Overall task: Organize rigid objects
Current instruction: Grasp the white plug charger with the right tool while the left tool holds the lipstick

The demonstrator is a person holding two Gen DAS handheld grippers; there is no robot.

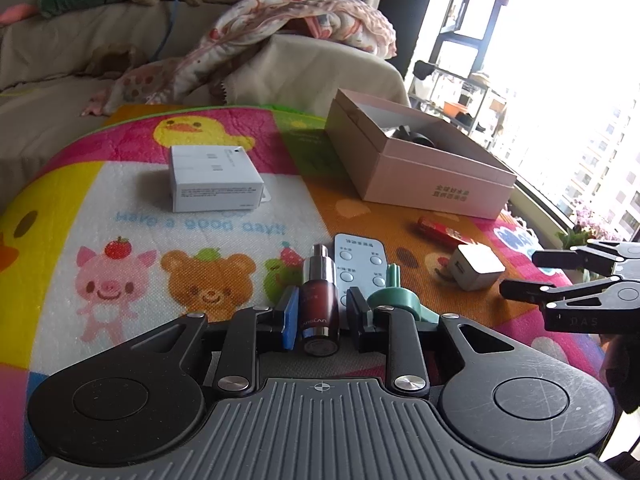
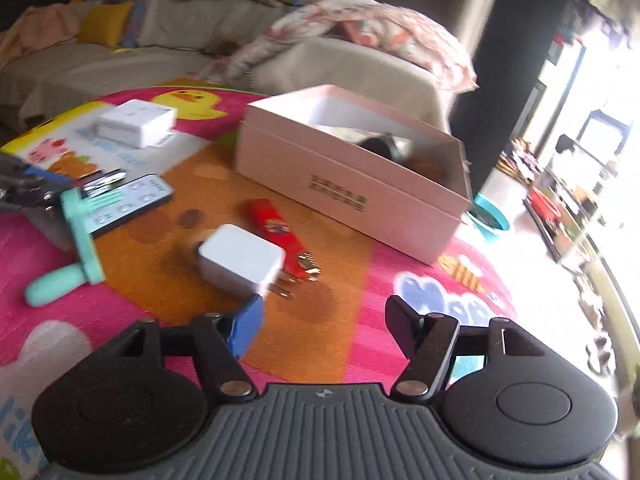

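First, in the left wrist view, the left gripper [image 1: 319, 314] has its two fingers closed around a dark red bottle [image 1: 320, 308], which lies between the blue pad and the black pad with its silver pump pointing away from the camera. Just beyond the bottle a white remote [image 1: 360, 262] lies flat on the cartoon mat [image 1: 120, 216], and a teal tool [image 1: 394, 300] is right beside the black finger. Further right a white charger [image 1: 476, 268] rests on the orange patch, near a red lighter [image 1: 438, 230]. An open pink box [image 1: 416, 156] stands behind them with a dark object inside that I cannot identify. A white box [image 1: 214, 178] stands alone to the left, well apart from the pink one. The right gripper [image 1: 520, 276] enters at the right edge with its fingers apart. Next, in the right wrist view, which is a little blurred, the right gripper [image 2: 324, 320] is wide open and holds nothing; it hangs above the mat [image 2: 400, 280]. The charger [image 2: 240, 260] lies just beyond the blue pad, touching the lighter [image 2: 280, 228]. The pink box [image 2: 352, 184] stands behind. At the left edge the left gripper [image 2: 52, 188] holds the bottle [image 2: 104, 180], next to the teal tool [image 2: 76, 240] and the remote [image 2: 132, 204]. The white box [image 2: 138, 122] is far left.
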